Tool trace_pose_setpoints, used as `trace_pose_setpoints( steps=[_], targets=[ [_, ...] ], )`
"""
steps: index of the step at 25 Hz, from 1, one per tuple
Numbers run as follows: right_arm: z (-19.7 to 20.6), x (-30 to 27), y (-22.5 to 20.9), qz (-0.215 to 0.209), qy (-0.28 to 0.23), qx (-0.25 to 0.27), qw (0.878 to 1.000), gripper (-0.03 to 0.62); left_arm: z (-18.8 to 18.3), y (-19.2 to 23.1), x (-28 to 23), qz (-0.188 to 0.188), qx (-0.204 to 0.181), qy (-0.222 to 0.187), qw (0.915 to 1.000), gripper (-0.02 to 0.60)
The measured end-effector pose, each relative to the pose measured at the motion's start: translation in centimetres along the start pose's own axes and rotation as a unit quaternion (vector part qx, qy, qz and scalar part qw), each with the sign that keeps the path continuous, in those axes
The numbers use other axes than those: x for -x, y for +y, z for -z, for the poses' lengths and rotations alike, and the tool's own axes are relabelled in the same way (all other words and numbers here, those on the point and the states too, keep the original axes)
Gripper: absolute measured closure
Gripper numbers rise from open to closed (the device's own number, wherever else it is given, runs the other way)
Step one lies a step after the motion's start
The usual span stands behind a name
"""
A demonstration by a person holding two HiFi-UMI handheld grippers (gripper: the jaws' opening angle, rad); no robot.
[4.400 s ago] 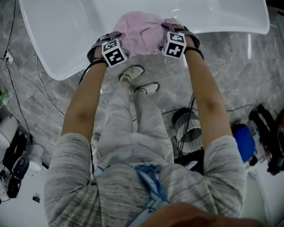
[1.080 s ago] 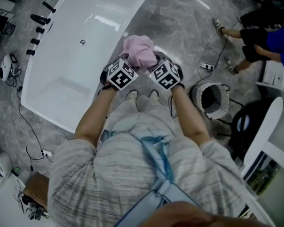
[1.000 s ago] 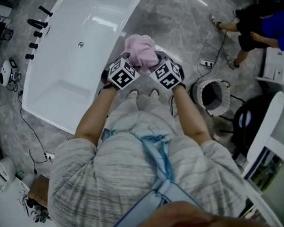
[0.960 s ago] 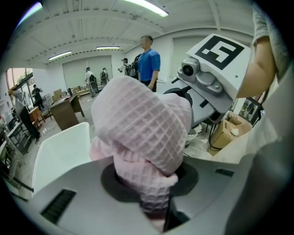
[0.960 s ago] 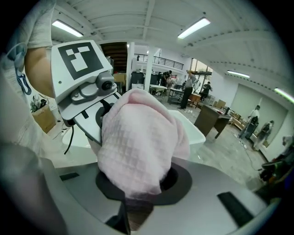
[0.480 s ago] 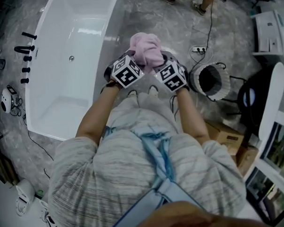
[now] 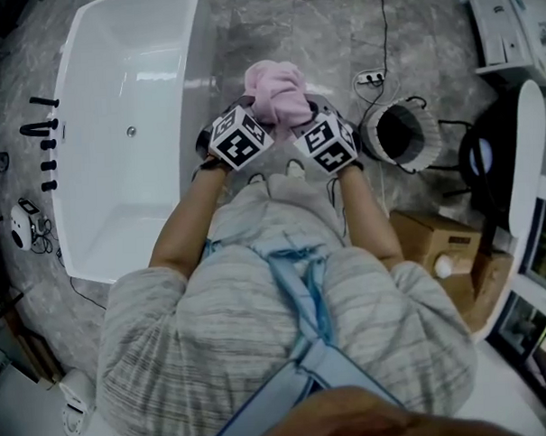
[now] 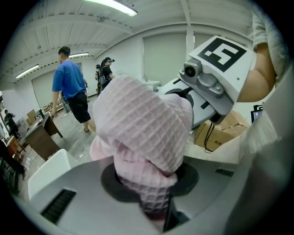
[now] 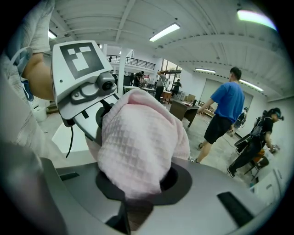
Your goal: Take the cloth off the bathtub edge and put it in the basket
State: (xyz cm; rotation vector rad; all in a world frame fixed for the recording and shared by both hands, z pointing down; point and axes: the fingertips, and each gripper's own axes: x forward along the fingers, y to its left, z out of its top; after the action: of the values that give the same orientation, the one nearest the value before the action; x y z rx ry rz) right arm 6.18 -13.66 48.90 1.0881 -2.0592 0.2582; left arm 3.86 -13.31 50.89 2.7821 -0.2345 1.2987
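A pink waffle cloth (image 7: pixel 277 92) is bunched up in the air between my two grippers, over the grey floor just right of the white bathtub (image 7: pixel 125 129). My left gripper (image 7: pixel 251 125) is shut on the cloth (image 8: pixel 147 137), which fills its view. My right gripper (image 7: pixel 307 128) is shut on the same cloth (image 9: pixel 138 147) from the other side. The round basket (image 7: pixel 399 137), dark inside with a pale rim, stands on the floor to the right of my right gripper. The jaw tips are hidden by the cloth.
A cardboard box (image 7: pixel 432 242) lies below the basket. Cables and a power strip (image 7: pixel 368 76) run across the floor near the basket. Black tap fittings (image 7: pixel 42 146) stand left of the tub. A person in blue (image 9: pixel 225 112) walks beyond; white furniture (image 7: pixel 521 111) is at right.
The view has swung rightward: the bathtub has slid to the left and the basket has come nearer my right gripper. Both grippers keep hold of the cloth, lifted off the tub edge.
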Motion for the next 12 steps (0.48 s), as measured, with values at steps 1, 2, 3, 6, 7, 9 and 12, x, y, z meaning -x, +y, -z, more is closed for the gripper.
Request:
trace_pose_setpoints(
  steps=[1, 2, 3, 6, 7, 9, 12],
  targets=[
    [0.1, -0.1, 0.1, -0.001, -0.001, -0.003, 1.0, 0.498, 0.0, 0.0, 0.0, 0.001, -0.001, 0.001, 1.0, 0.474],
    [0.2, -0.2, 0.2, -0.003, -0.002, -0.006, 1.0, 0.497, 0.1, 0.0, 0.1, 0.002, -0.002, 0.002, 1.0, 0.474],
    [0.2, -0.3, 0.4, -0.004, -0.003, -0.008, 1.0, 0.497, 0.2, 0.0, 0.2, 0.003, -0.002, 0.003, 1.0, 0.474],
    [-0.4, -0.5, 0.7, -0.004, -0.002, -0.006, 1.0, 0.499, 0.6, 0.3, 0.6, 0.003, -0.002, 0.003, 1.0, 0.474],
    [-0.7, -0.6, 0.7, -0.003, -0.002, -0.004, 1.0, 0.499, 0.7, 0.5, 0.8, 0.003, -0.002, 0.003, 1.0, 0.474],
    [-1.3, -0.8, 0.9, -0.002, -0.002, 0.0, 1.0, 0.497, 0.9, 0.9, 1.2, 0.002, -0.002, 0.0, 1.0, 0.474],
    [-1.3, -0.9, 1.4, -0.003, 0.0, -0.002, 1.0, 0.497, 1.3, 0.7, 1.5, 0.004, -0.001, -0.002, 1.0, 0.474]
  ],
)
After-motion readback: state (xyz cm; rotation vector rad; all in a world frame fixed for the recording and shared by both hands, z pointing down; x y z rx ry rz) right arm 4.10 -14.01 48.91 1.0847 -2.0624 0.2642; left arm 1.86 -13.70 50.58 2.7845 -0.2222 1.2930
